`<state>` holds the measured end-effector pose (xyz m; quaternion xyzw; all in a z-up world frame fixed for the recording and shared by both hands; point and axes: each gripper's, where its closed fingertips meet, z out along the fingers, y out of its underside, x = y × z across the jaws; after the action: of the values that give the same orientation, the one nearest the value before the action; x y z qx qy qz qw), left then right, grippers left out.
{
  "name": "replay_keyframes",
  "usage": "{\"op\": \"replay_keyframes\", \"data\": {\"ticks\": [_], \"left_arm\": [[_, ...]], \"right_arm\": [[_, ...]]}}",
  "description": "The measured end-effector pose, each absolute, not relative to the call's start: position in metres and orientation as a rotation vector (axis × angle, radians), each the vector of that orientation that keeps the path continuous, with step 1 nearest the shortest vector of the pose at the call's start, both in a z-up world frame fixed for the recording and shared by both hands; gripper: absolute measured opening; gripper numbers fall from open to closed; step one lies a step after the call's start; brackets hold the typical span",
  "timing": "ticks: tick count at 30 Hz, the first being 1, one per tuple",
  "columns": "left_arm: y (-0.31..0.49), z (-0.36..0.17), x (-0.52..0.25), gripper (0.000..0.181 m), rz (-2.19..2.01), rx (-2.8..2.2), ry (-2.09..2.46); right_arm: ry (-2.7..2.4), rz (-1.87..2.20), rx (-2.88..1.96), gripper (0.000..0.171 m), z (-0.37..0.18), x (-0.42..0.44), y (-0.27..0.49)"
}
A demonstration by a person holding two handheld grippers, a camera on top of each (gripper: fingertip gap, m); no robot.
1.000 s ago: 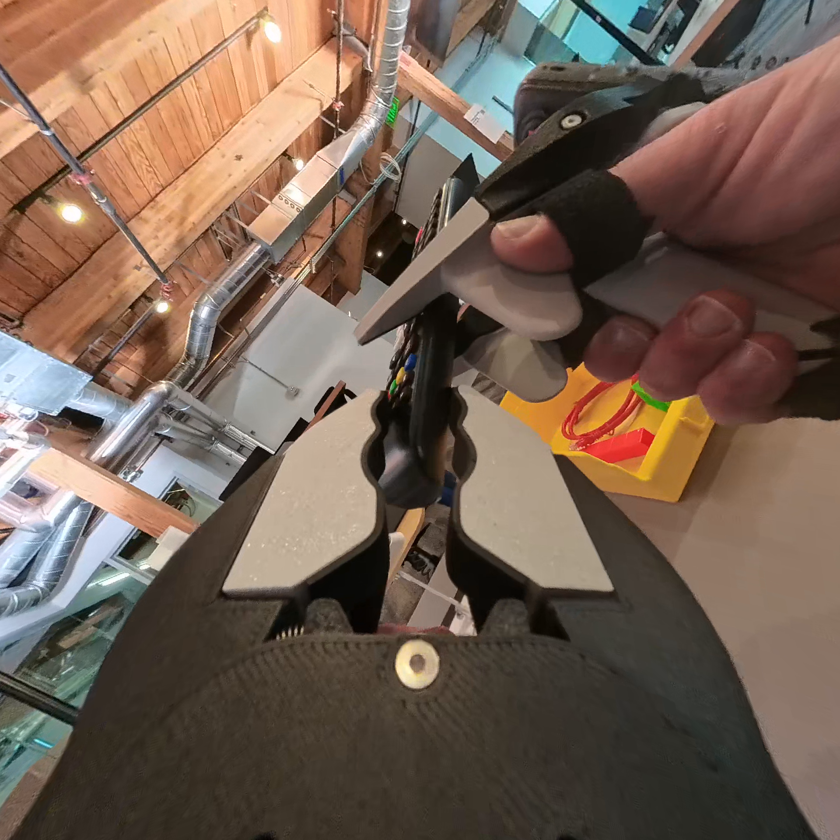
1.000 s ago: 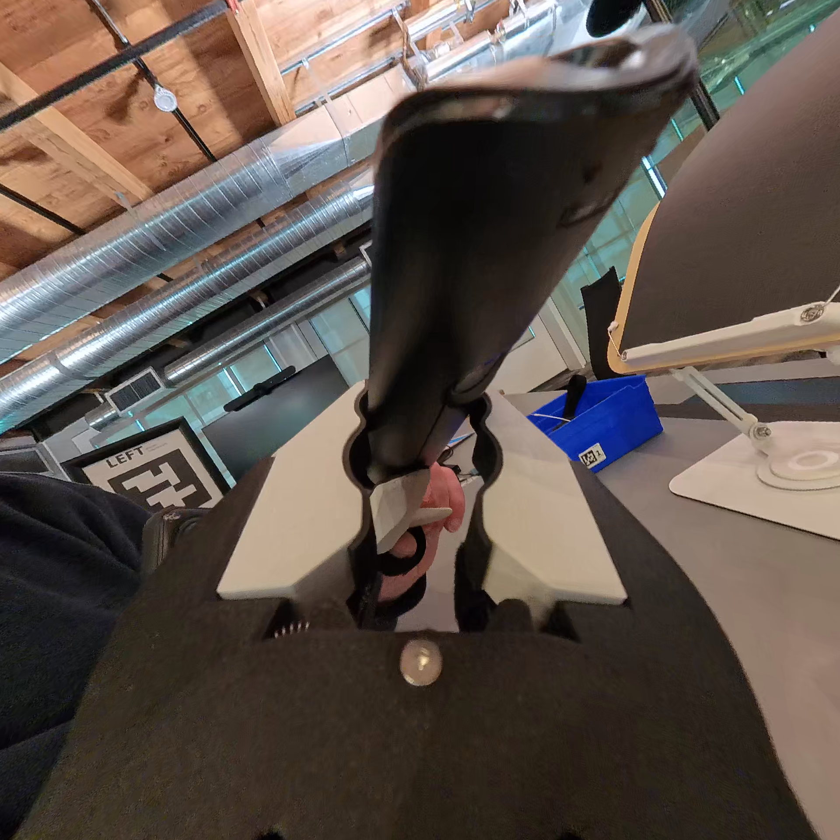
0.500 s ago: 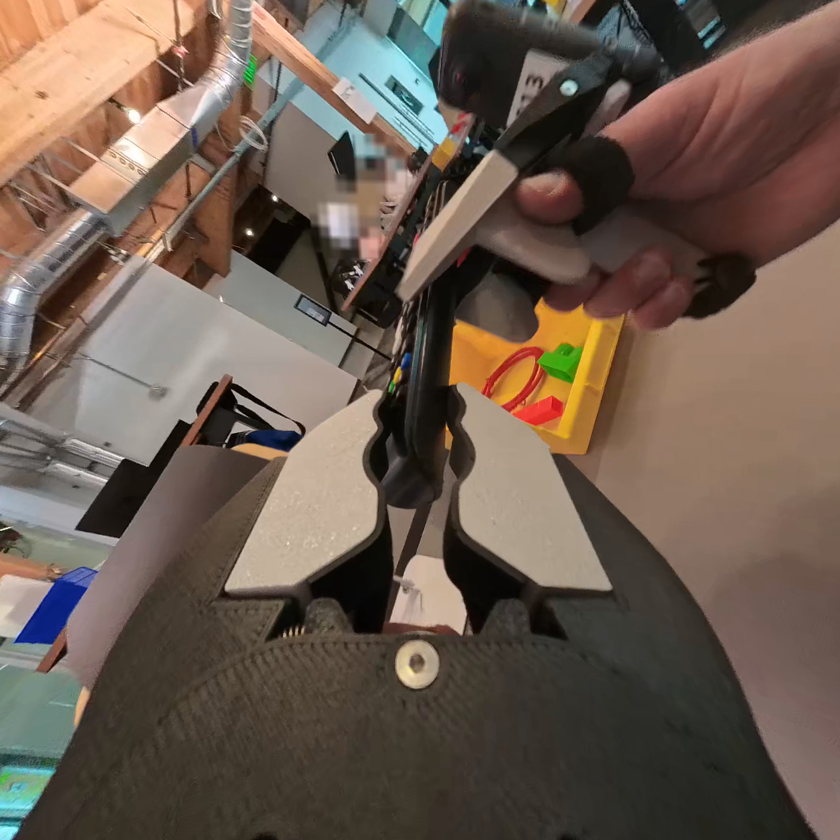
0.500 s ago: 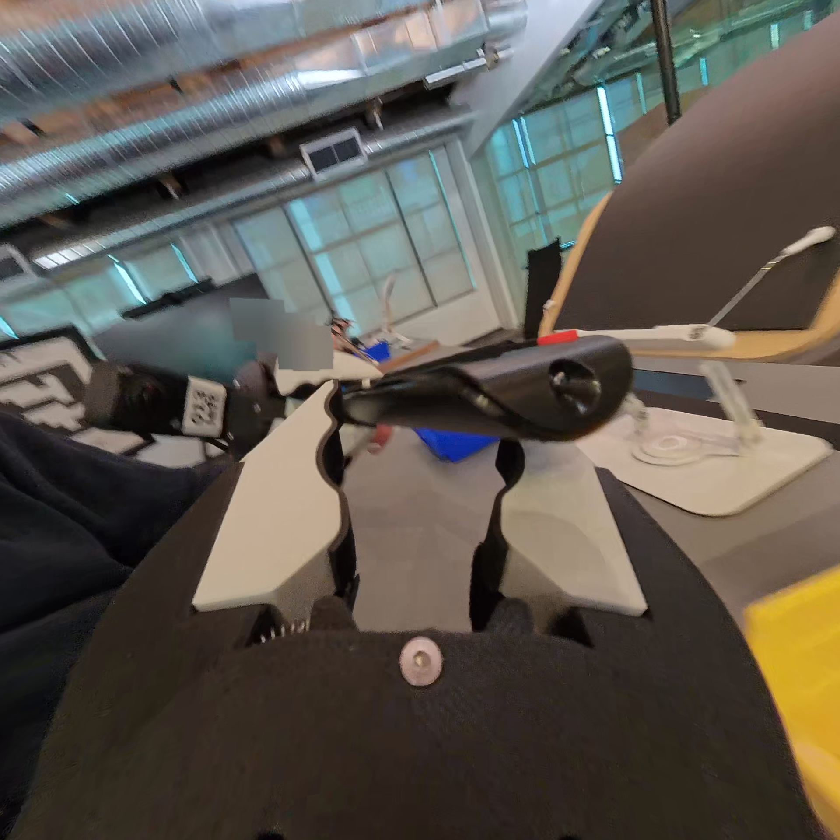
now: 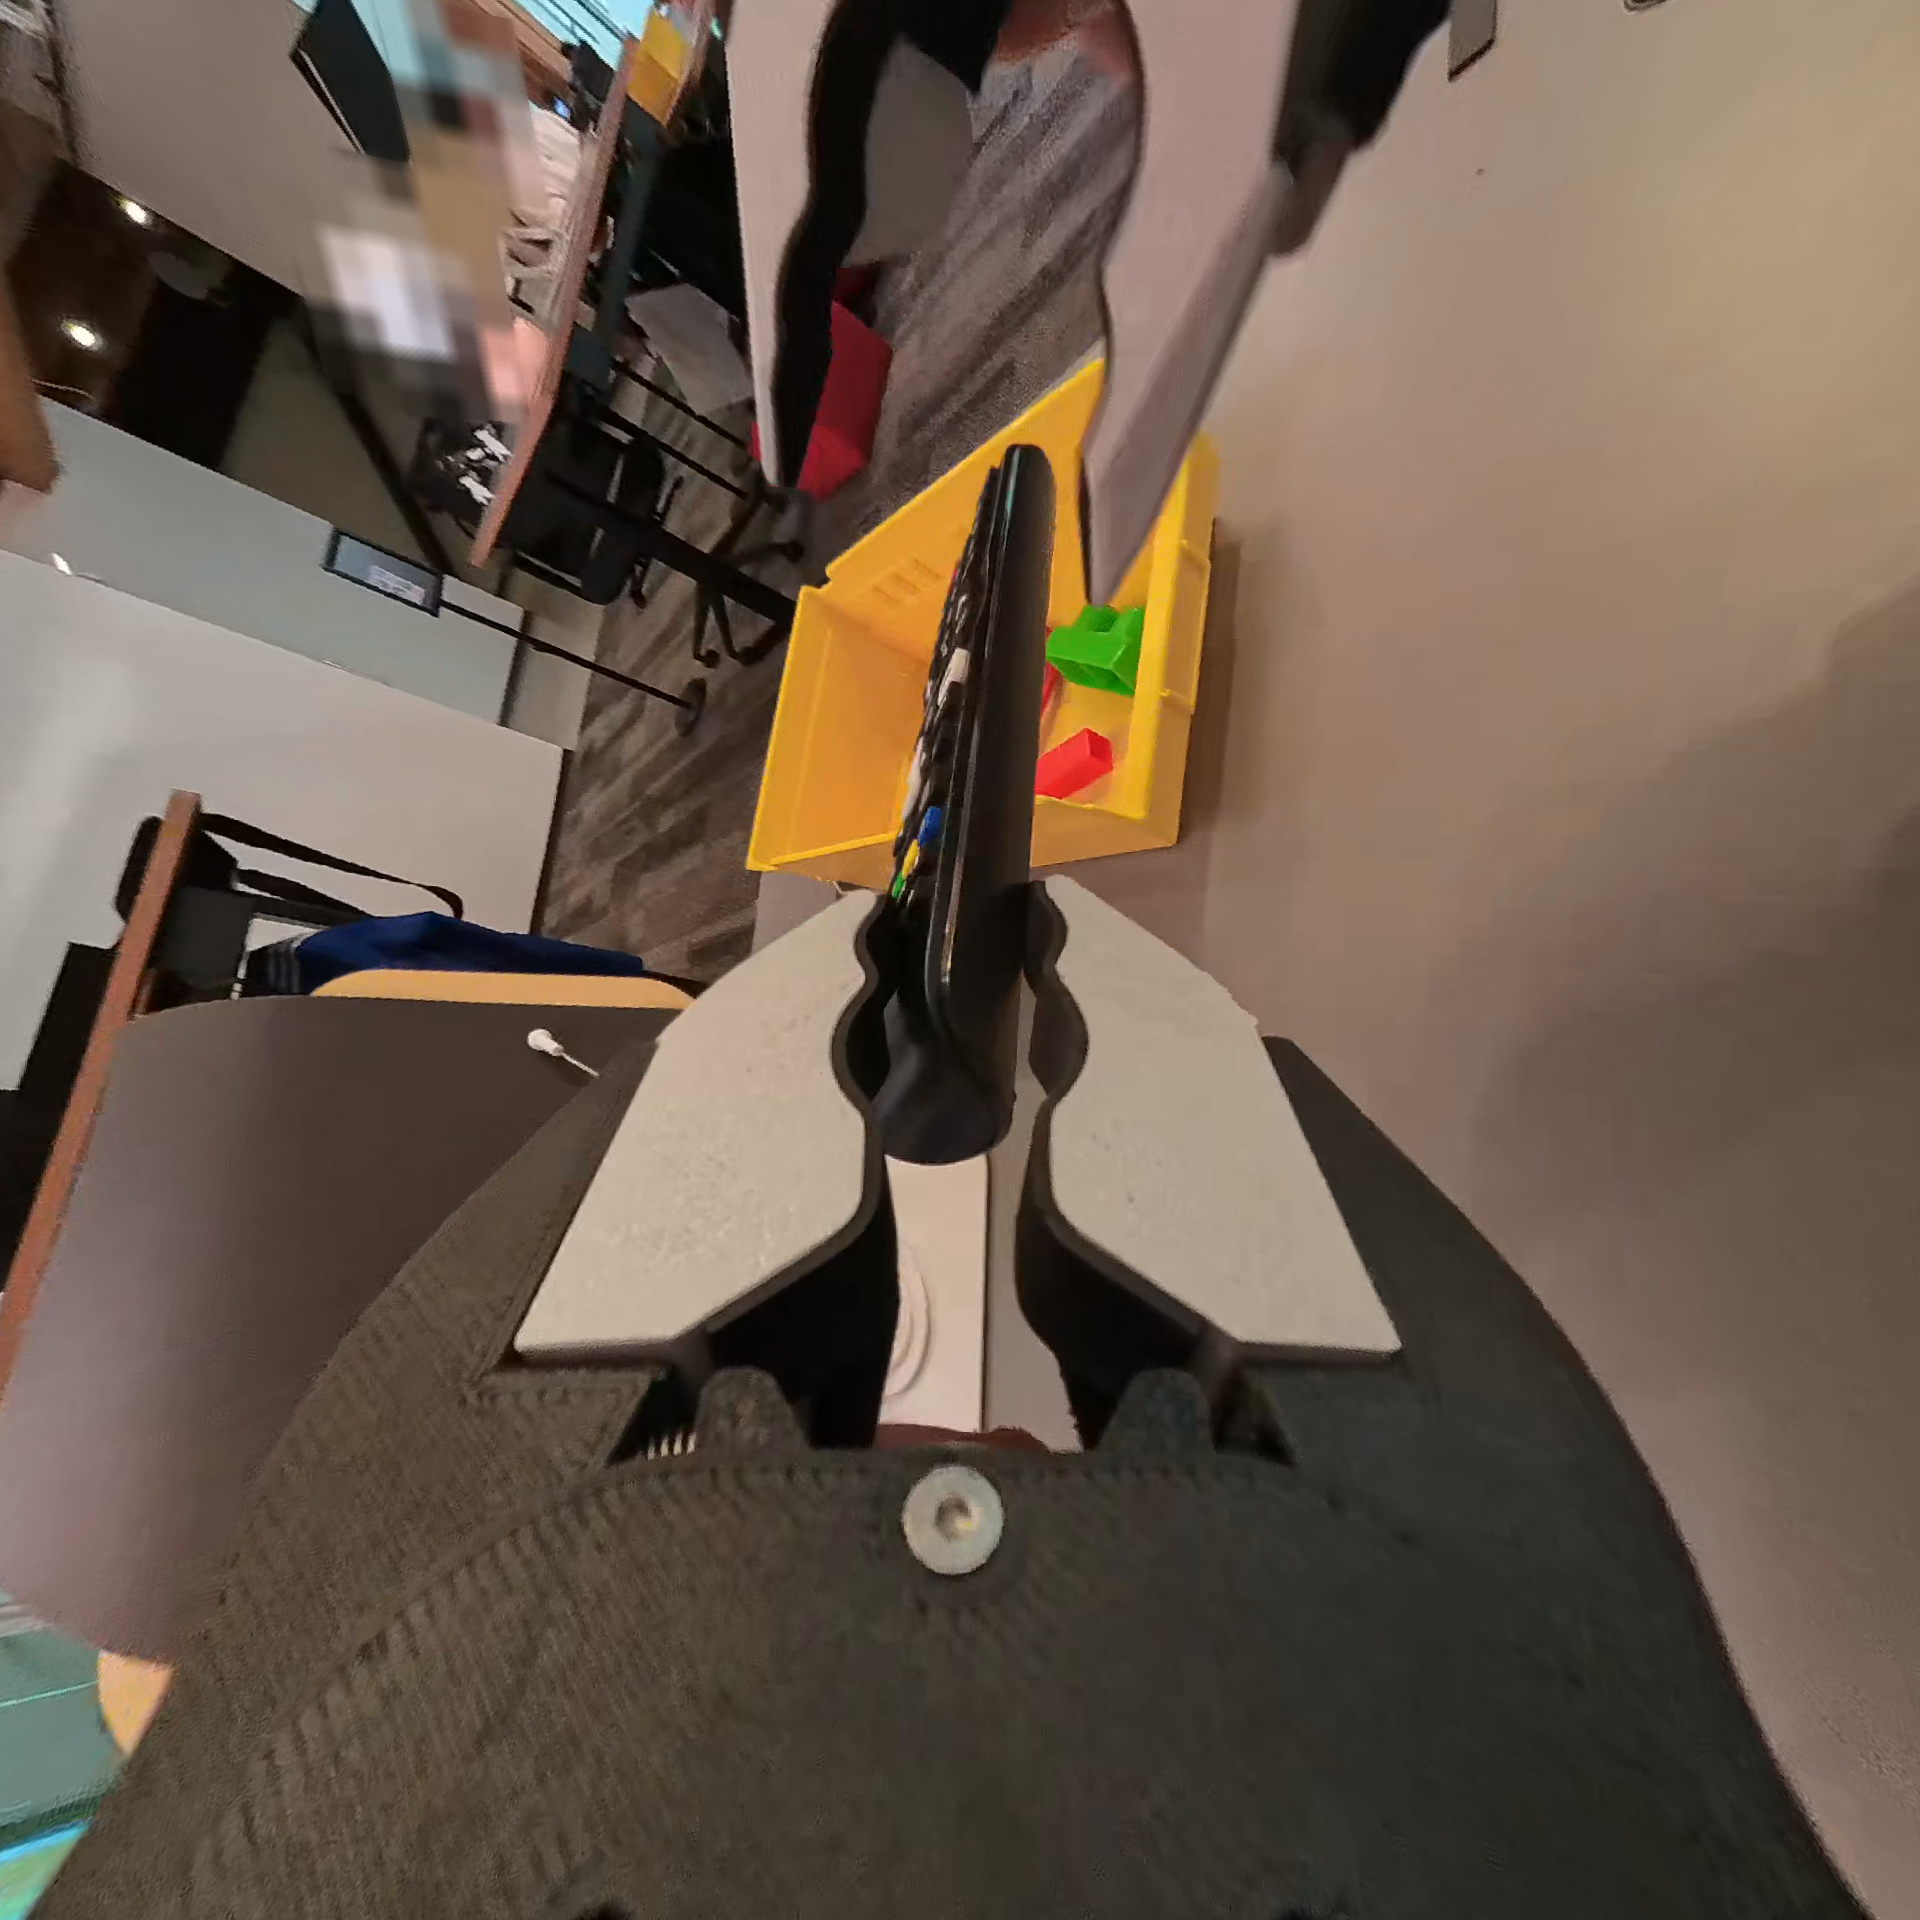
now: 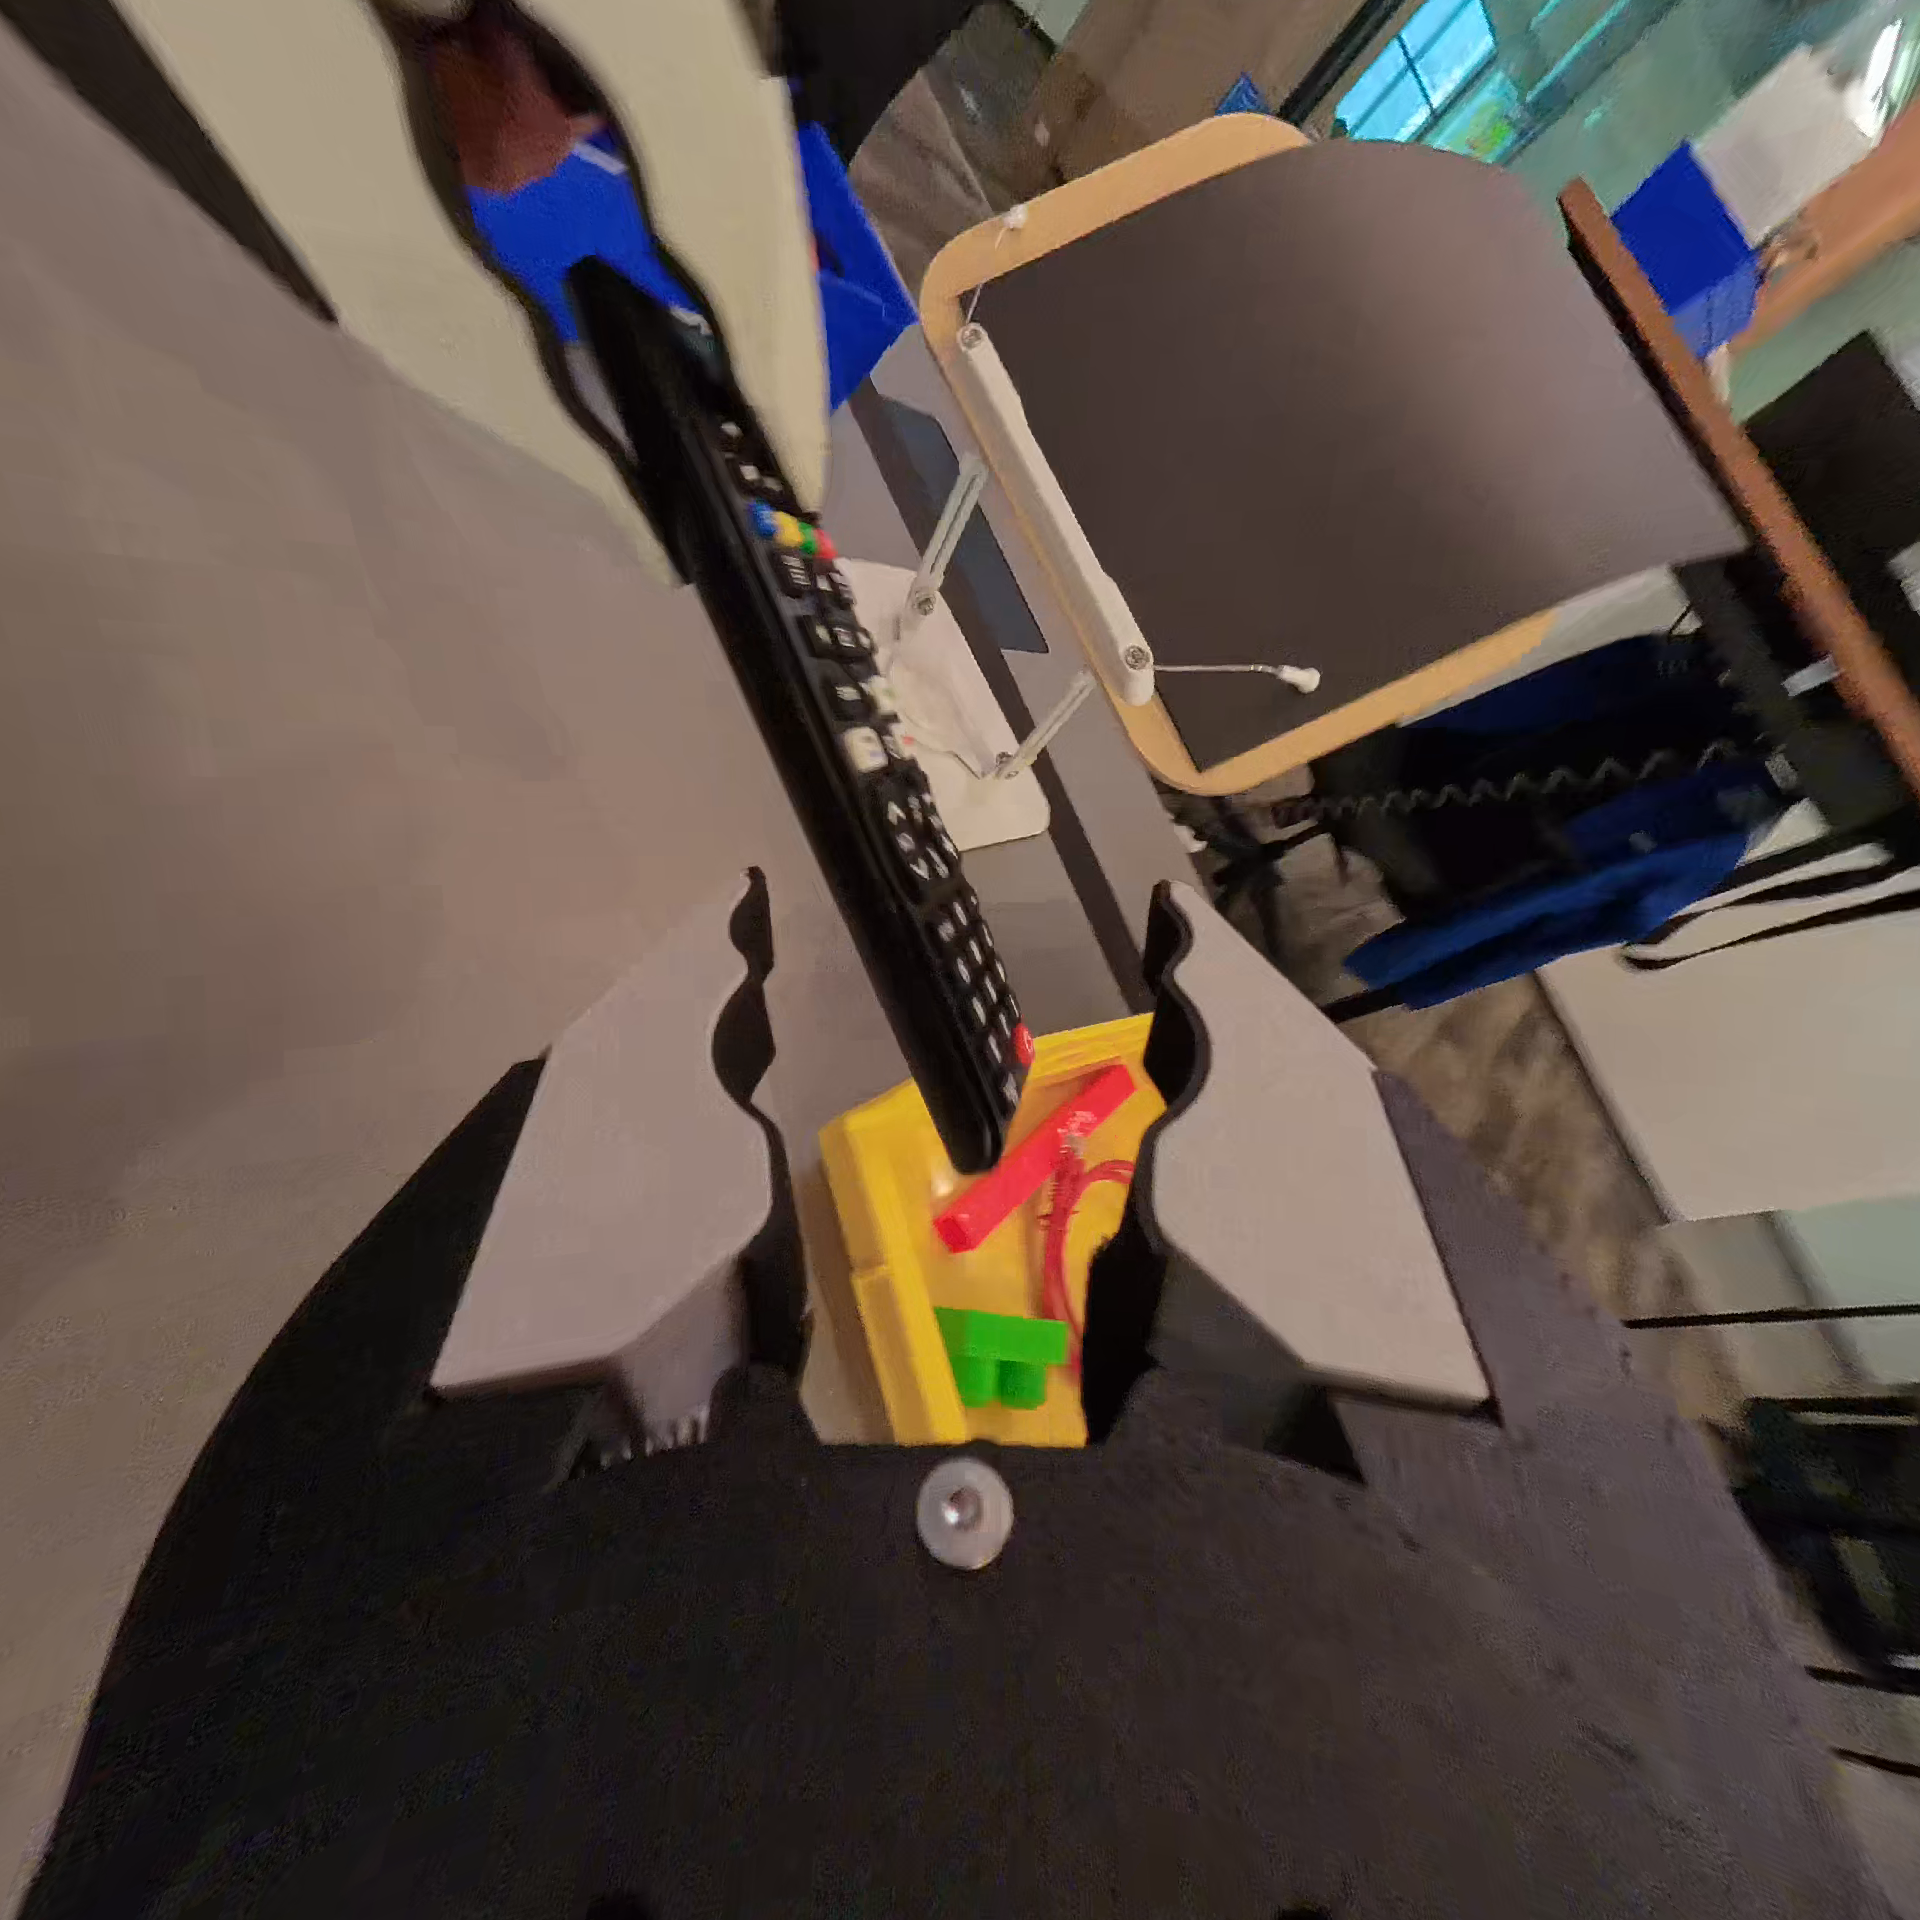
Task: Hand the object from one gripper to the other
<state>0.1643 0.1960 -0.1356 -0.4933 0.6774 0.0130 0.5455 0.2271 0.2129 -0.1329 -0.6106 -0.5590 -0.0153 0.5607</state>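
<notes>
A black remote control (image 5: pixel 987 727) with coloured buttons is clamped by its near end in my left gripper (image 5: pixel 951 935), which is shut on it. The remote sticks out over a yellow bin (image 5: pixel 831 727). My right gripper (image 6: pixel 956 904) is wide open, facing the left one. The remote's far end (image 6: pixel 966 1091) lies between the right fingers without touching either. In the left wrist view the right gripper (image 5: pixel 935 312) shows at the top, blurred. In the right wrist view the left gripper (image 6: pixel 727 499) shows at the top, holding the remote (image 6: pixel 831 675).
The yellow bin (image 6: pixel 883 1351) on the grey table (image 5: pixel 1558 935) holds a red block (image 6: pixel 1029 1153), a green block (image 6: pixel 997 1351) and a red cable. A white stand base (image 6: pixel 966 769), a dark wood-edged panel (image 6: pixel 1299 416) and a blue bin (image 6: pixel 852 281) are beyond. Spacing between my two grippers at the tips: around 8 cm.
The right gripper, shut on the remote a second ago, has opened and let go. Both views have swung down from the ceiling to the table. The left gripper still holds the remote.
</notes>
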Motion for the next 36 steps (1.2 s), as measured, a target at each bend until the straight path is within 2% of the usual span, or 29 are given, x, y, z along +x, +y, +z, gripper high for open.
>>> {"op": "replay_keyframes", "data": {"ticks": [3,6,8,10,14,15,18,22,25,30,36], "left_arm": [[0.191,-0.135,0.169,0.023,-0.063,-1.233,1.608],[0.187,-0.134,0.172,0.022,-0.145,-1.301,1.604],[0.191,-0.131,0.172,0.023,-0.191,-1.336,1.569],[0.192,-0.136,0.17,0.023,-0.215,-1.348,1.591],[0.189,-0.128,0.173,0.028,-0.221,-1.272,1.573],[0.19,-0.126,0.173,0.037,-0.168,-1.226,1.571],[0.196,-0.125,0.174,0.079,0.066,-1.099,1.593],[0.207,-0.131,0.178,0.091,0.433,-0.885,1.62],[0.215,-0.143,0.174,0.084,0.606,-0.793,1.699],[0.211,-0.155,0.177,0.054,0.804,-0.592,1.762],[0.221,-0.168,0.172,0.044,0.884,-0.57,1.784]], "right_arm": [[-1.405,-0.262,-1.386,0.058,-0.149,0.217,0.22],[-1.449,-0.519,-1.256,0.024,-0.154,0.214,0.225],[-1.446,-0.607,-1.231,0.022,-0.154,0.214,0.227],[-1.447,-0.514,-1.278,0.022,-0.159,0.212,0.226],[-1.484,-0.1,-1.438,0.021,-0.171,0.205,0.214],[-1.494,0.03,-1.508,0.021,-0.175,0.204,0.21],[-1.514,0.377,-1.657,0.021,-0.183,0.202,0.198],[-1.578,0.746,-1.767,0.021,-0.192,0.197,0.177],[-1.628,0.899,-1.836,0.021,-0.203,0.198,0.169],[-1.673,1.092,-1.919,0.021,-0.208,0.195,0.163],[-1.68,1.217,-1.963,0.022,-0.209,0.194,0.165]]}}
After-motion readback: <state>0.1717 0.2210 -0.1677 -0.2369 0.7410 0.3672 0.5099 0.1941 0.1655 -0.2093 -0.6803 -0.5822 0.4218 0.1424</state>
